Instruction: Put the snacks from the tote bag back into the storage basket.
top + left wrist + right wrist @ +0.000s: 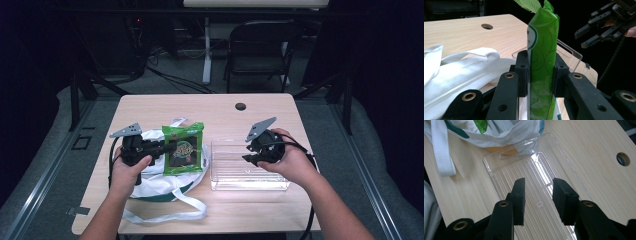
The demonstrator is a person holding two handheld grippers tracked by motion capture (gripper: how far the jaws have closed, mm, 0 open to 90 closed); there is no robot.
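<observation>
A green snack packet is held upright over a white cloth bag, with my left gripper shut on its edge. In the left gripper view both pads press flat on the packet, and my left gripper points across the table. My right gripper hangs over a clear plastic tray. Its jaws stand open with nothing between them, and the tray lies below my right gripper. The tray holds nothing.
The white bag with long straps lies left of the tray, something orange and green showing inside it. The wooden table has a round cable hole near its far edge. A folding chair stands beyond the table.
</observation>
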